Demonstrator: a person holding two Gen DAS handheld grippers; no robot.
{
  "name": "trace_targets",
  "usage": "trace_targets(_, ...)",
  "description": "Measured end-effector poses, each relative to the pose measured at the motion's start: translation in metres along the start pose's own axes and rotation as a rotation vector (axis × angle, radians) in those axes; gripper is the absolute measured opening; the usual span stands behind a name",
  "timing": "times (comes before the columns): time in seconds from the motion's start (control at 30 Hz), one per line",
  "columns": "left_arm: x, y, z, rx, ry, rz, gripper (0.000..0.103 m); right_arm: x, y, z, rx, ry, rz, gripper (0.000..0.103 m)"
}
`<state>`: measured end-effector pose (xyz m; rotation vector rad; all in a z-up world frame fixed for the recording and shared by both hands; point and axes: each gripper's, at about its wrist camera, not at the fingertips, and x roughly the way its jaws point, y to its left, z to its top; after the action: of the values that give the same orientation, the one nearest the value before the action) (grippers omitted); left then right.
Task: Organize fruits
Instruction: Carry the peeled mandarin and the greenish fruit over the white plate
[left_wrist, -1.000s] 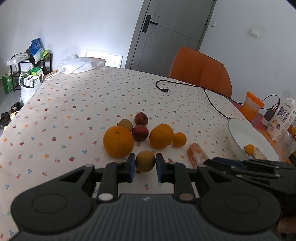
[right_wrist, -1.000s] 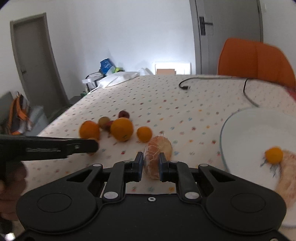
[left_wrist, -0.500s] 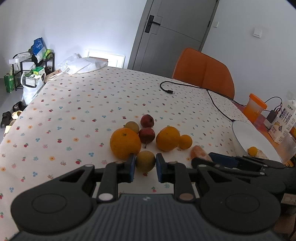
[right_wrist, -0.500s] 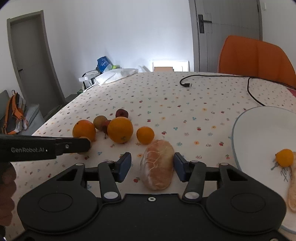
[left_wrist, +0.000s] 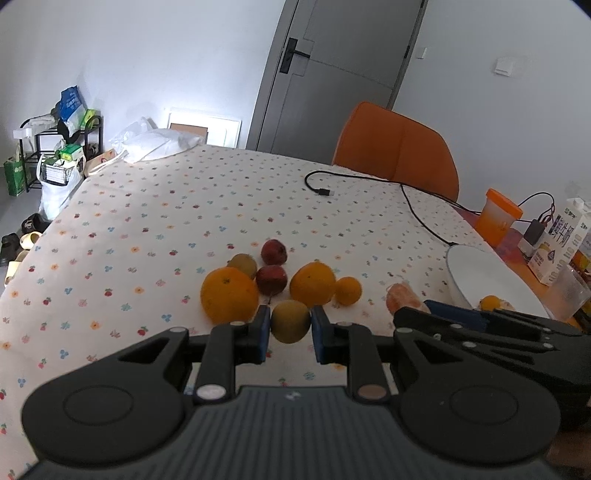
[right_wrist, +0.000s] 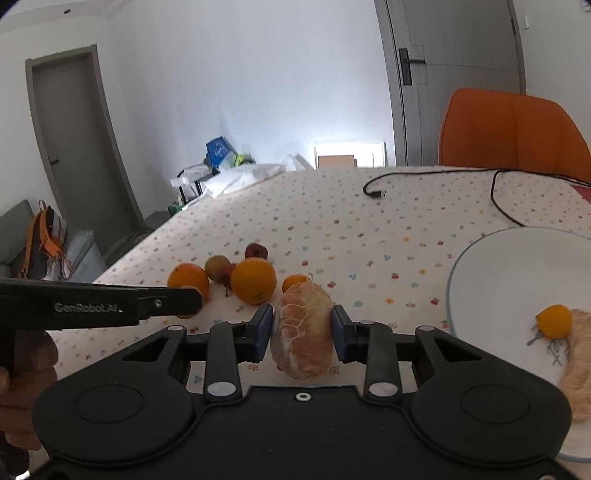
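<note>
Left gripper (left_wrist: 290, 332) pinches a round yellow-green fruit (left_wrist: 290, 321); right gripper (right_wrist: 302, 334) clamps a peeled orange segment (right_wrist: 303, 330), both beside the white plate (right_wrist: 480, 258), presumably for sorting.

Both fisheye views sit low behind their own fingers, close over the flowered tablecloth (left_wrist: 147, 229), facing the grey door (left_wrist: 332, 74) and orange chair (right_wrist: 509, 129). Both show the fruit cluster (left_wrist: 273, 280) mid-frame and the white plate (right_wrist: 498, 266) at right.
</note>
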<state>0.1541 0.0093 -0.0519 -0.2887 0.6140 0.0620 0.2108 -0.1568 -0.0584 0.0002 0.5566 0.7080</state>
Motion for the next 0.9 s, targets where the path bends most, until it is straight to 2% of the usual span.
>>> trace_targets(0.43,-0.007,-0.036,0.006,0.05,-0.039,-0.036,0.022,-0.045,-0.016,0.007,0.02,-0.103,-0.004,0.032)
trace_targets(0.9,-0.002,-0.084,0.011,0.119,-0.062,-0.086,0.022,-0.083,-0.05,0.001,0.068,-0.173,-0.066,0.032)
